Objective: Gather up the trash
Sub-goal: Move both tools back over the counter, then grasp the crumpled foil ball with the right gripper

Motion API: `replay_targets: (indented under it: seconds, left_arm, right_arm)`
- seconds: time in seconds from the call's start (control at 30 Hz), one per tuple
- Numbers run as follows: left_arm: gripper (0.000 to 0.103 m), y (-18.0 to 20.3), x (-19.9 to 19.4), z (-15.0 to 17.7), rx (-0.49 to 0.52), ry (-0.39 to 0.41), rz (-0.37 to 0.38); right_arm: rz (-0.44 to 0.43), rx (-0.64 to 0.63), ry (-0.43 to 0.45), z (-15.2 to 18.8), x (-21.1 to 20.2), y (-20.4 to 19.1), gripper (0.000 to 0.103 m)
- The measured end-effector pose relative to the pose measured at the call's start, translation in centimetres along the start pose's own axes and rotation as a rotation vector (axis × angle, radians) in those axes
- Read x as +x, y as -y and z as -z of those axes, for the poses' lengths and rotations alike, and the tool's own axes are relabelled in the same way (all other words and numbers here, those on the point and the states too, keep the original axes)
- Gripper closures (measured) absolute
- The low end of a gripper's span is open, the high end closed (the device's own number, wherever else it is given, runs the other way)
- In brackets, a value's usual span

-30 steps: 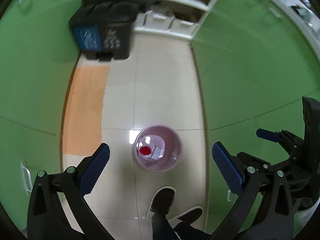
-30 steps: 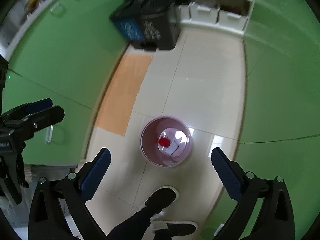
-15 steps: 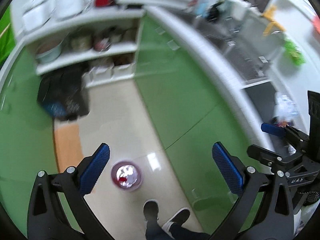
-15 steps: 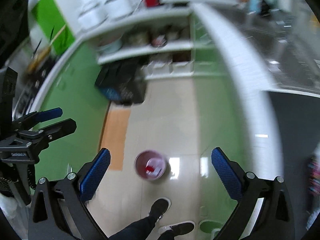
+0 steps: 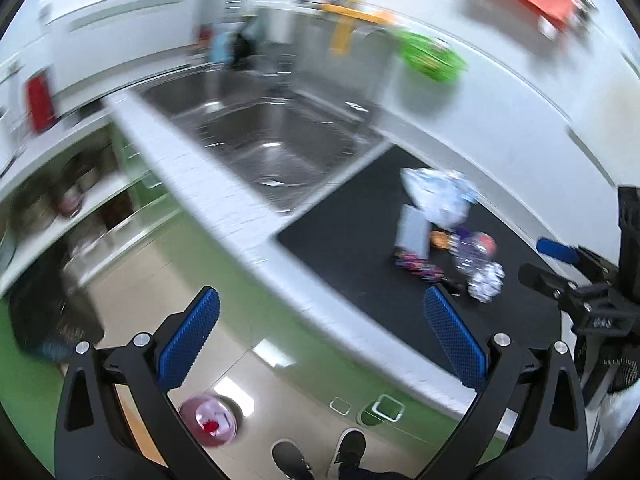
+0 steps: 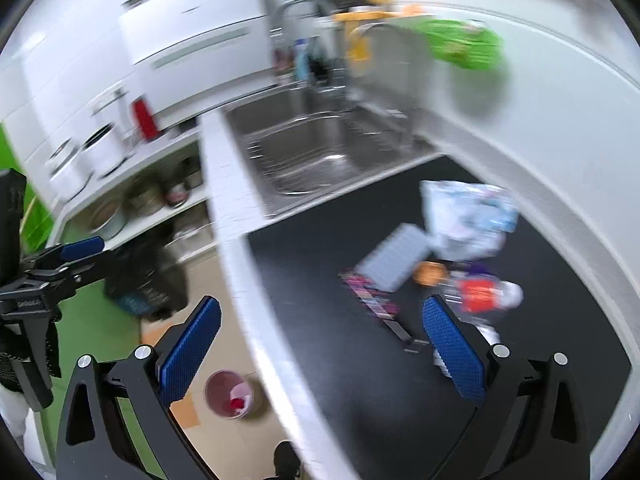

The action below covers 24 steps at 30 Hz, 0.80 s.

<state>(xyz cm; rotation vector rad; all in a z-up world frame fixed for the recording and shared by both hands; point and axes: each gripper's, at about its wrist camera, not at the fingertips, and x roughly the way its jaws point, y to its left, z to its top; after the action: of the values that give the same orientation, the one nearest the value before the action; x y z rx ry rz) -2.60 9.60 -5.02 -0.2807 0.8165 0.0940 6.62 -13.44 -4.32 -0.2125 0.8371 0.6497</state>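
Observation:
A heap of trash lies on the black counter mat [image 5: 352, 248] [image 6: 320, 264]: a crumpled white-blue plastic bag [image 5: 438, 196] [image 6: 468, 216], a grey flat box [image 5: 412, 232] [image 6: 394, 258], a striped wrapper [image 5: 416, 266] [image 6: 370, 294], an orange bit [image 6: 430, 272], a red-white wrapper [image 6: 480, 292] and a foil ball [image 5: 486, 282]. The pink bin [image 5: 208, 426] [image 6: 230, 398] stands on the floor below, with red and white trash inside. My left gripper [image 5: 316, 340] is open and empty above the counter edge. My right gripper [image 6: 316, 340] is open and empty, left of the heap.
A steel sink [image 5: 264, 140] [image 6: 316, 148] with a tap sits beyond the mat. A green bag [image 5: 434, 60] [image 6: 464, 46] hangs on the white wall. Green cabinet fronts [image 5: 280, 320] drop to the tiled floor. A dark bin [image 6: 144, 280] stands by shelves. A person's shoes [image 5: 320, 456] are below.
Both grippers have swung up from facing the floor and pink bin to facing the counter. The sink and the trash heap came into view. Both stay open.

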Motion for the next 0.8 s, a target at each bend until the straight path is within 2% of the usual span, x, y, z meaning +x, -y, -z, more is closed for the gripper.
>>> replay_targets:
  seconds: [0.17,0.33,0.6,0.8]
  left_arm:
    - [0.003,5.7,3.1,-1.3,0.121,-0.028,0.066]
    - [0.003,10.0,6.8,-1.9,0.179,-0.069,0.088]
    - [0.003,12.5,12.1,-1.7,0.2,-0.163,0.07]
    - [0.003,13.0,14.0,-1.6,0.192,-0.198,0.057]
  right_arm:
    - [0.077,0.074,-0.032,1.7,0.1,6.4,0.006]
    - [0.1,0.105,-0.095,3.2,2.3,9.7,0.006]
    - [0.06,0.109,-0.195,4.8,7.1,12.3,0.006]
    - [0.009,0.102,-0.248,5.3,10.0,12.9,0.006]
